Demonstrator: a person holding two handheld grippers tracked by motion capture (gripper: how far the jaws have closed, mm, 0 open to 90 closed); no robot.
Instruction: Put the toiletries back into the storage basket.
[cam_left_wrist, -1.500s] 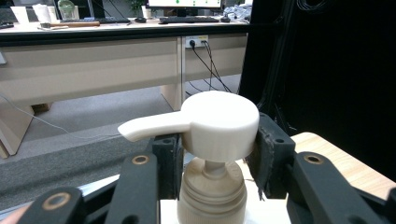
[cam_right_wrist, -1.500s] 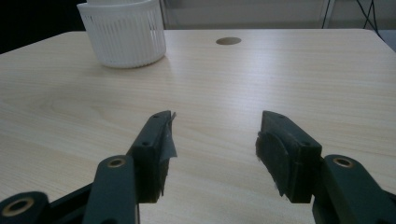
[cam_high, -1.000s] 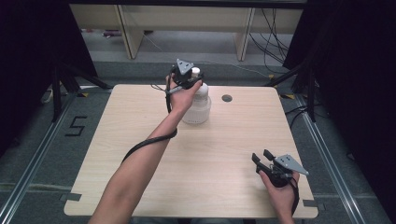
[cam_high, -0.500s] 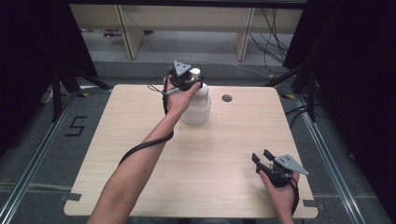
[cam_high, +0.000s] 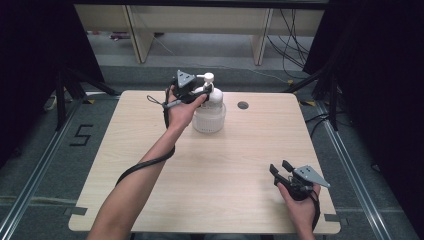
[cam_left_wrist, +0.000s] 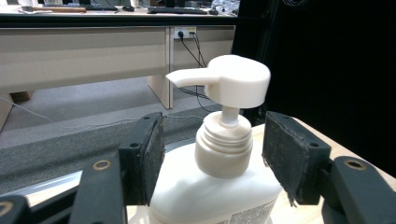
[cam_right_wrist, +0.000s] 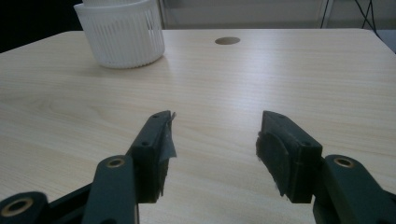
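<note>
the left claw (cam_left_wrist: 212, 154) has just been opening, its pads clear either side of the pump bottle (cam_left_wrist: 224, 144) neck between them, so pulling back crooked could tip it on the table (cam_high: 225, 165), while the right claw (cam_right_wrist: 212, 140) rests open.

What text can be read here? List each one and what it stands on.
"5": dark tape figure on the floor left of the table.
Small black print on the pump bottle's label: too small and cut off to read.
</note>
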